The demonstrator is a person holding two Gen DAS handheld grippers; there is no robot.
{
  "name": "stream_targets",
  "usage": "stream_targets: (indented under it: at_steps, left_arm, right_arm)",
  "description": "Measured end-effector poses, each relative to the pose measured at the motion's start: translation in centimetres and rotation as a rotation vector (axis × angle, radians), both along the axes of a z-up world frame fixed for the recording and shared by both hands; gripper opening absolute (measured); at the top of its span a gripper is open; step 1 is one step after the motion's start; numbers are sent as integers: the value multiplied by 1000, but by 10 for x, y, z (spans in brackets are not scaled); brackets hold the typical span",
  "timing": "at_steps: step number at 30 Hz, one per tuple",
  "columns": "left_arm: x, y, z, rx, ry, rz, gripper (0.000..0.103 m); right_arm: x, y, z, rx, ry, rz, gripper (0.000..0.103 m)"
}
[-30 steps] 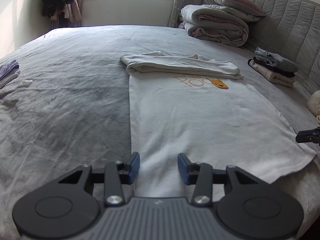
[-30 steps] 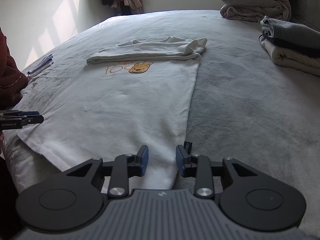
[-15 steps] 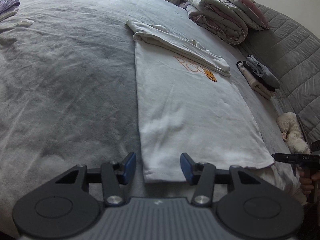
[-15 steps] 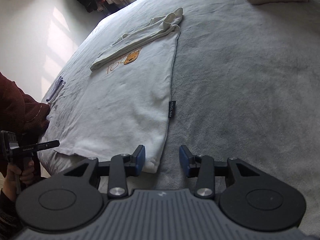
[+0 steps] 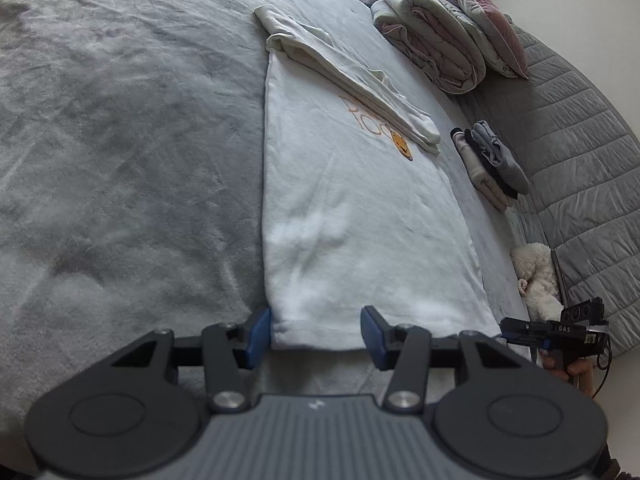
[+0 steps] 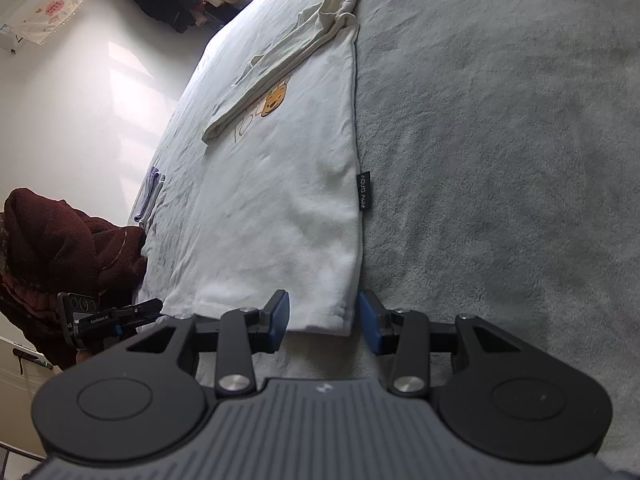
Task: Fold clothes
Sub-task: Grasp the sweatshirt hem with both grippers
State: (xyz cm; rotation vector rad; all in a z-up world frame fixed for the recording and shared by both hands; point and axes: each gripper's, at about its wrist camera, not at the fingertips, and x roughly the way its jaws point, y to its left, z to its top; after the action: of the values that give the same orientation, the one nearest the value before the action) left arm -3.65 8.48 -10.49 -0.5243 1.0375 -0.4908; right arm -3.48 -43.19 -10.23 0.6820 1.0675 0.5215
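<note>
White shirt (image 5: 352, 216) lies flat on grey bed cover (image 5: 120, 152), sleeves folded across the top end, orange bear print just below them. Left wrist view: left gripper (image 5: 316, 334) down at shirt's near hem, left corner; jaws spread wide, blue pads (image 5: 258, 336) either side of the hem corner, left pad touching or nearly touching the cloth edge, nothing clamped. Right gripper (image 5: 556, 330) shows at far right, held in a hand, at the hem's other corner; too small here to read its jaws. Beyond shirt: stack of folded clothes (image 5: 492, 164) near grey quilted headboard (image 5: 568, 128), rolled duvets w/ pink pillow (image 5: 444, 36) at top, white plush toy (image 5: 538, 280) by the bed edge. Right wrist view: right gripper (image 6: 323, 320) at shirt's (image 6: 276, 208) right hem corner, jaws wide apart, corner of cloth sitting betw. the pads, not pinched. Black side label (image 6: 363, 191) on shirt's right seam. Left gripper (image 6: 116, 316) visible at left, dark red sleeve (image 6: 68, 240) behind it; whether it's on the cloth can't be made out from here, prob. just at the edge.
</note>
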Motion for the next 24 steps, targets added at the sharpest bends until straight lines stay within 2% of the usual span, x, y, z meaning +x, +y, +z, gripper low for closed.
stream_targets:
  at_steps: [9, 11, 12, 14, 16, 19, 24]
  left_arm:
    - [1, -8, -3, -24, 17, -46, 40]
    - [2, -9, -4, -22, 23, -43, 31]
    - [2, -8, -5, -27, 31, -36, 28]
    - [3, -5, -7, -44, 39, -30, 18]
    - [3, -4, -7, -58, 40, -27, 15]
    - [1, -3, -2, -67, 11, -27, 13]
    - [4, 0, 13, -123, -62, 15, 12]
  right_arm:
    - [0, 10, 1, -4, -15, 23, 44]
    - [1, 13, 1, -11, -22, 29, 44]
    - [1, 15, 1, -16, -25, 32, 41]
    - [2, 17, 1, -18, -22, 43, 27]
    - [3, 18, 1, 0, -17, 44, 20]
    - [4, 17, 7, 39, -45, 29, 14]
    - [6, 15, 19, 101, -106, -7, 13]
